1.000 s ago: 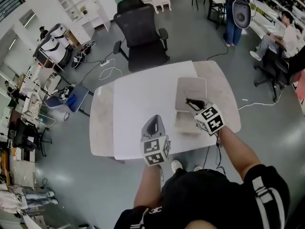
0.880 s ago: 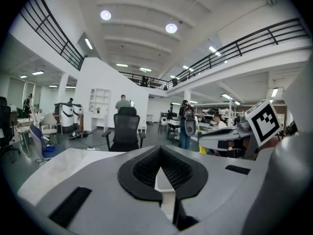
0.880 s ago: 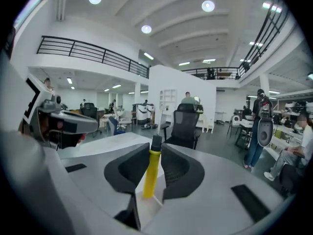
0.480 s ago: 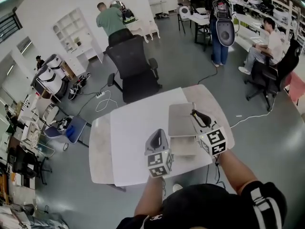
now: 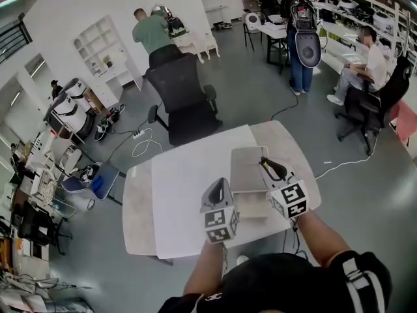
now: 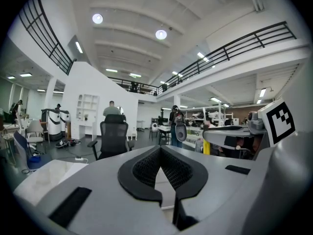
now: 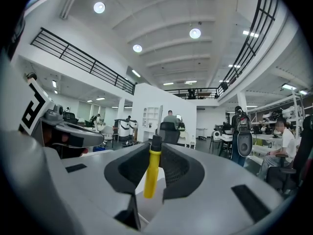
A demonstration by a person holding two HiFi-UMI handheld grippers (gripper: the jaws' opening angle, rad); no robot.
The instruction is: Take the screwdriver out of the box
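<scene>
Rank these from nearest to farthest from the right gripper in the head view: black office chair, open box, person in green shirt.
1. Open box, on the table beside the right gripper holding the screwdriver.
2. Black office chair, beyond the table's far edge.
3. Person in green shirt, far back, left.

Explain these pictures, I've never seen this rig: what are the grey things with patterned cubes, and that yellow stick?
No robot here: a person holds a two-jaw tool in each hand; the cubes are part of them. The downward picture comes from a head camera and shows the left tool and right tool over a white table with an open grey box. The other two come from cameras riding on each tool, looking along its jaws. The left tool is shut on nothing. The yellow stick is the screwdriver, gripped by the right tool.
</scene>
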